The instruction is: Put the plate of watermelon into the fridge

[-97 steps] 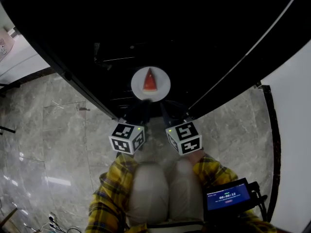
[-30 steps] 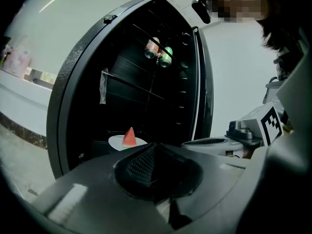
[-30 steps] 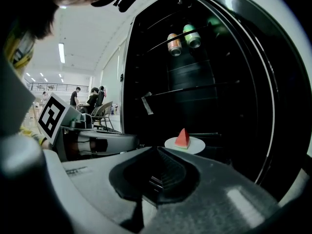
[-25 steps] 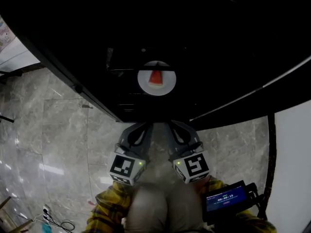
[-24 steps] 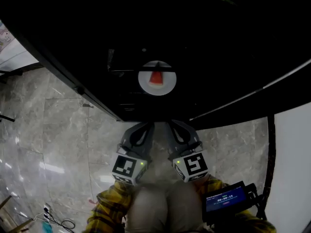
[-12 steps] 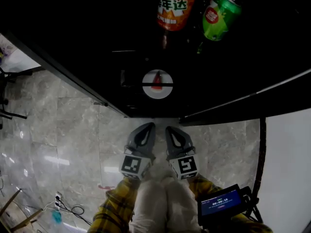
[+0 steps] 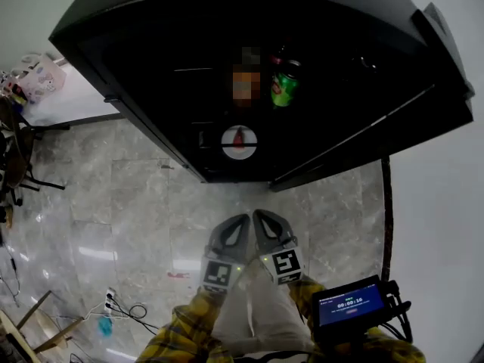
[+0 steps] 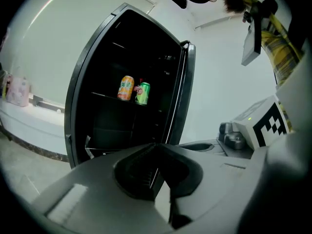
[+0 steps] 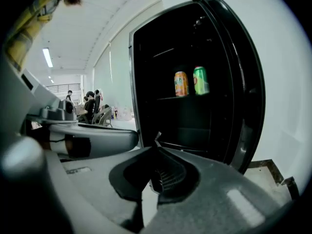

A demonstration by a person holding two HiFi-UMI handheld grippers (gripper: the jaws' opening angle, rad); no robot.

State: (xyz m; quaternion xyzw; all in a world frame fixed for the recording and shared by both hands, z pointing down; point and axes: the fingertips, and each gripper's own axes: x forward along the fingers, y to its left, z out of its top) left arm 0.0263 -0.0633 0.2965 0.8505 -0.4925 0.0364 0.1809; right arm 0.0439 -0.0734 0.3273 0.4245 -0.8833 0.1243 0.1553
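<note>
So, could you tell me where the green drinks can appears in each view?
Head view: green drinks can upper centre, above the white plate.
Left gripper view: can left of centre, right of orange can.
Right gripper view: can right of centre.
Shared landmark: open black fridge.

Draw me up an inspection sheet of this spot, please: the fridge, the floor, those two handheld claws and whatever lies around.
surface: fridge open, dark inside; marble floor in front.
job's things: plate with a watermelon slice sits on a lower shelf inside.
clutter: orange can and green can side by side on the shelf above.
grippers: left gripper and right gripper both shut, nothing between the jaws, outside the fridge.
cables: loose cables on the floor at lower left.
surroundings: white wall; pink bag at left; people seated far off.
</note>
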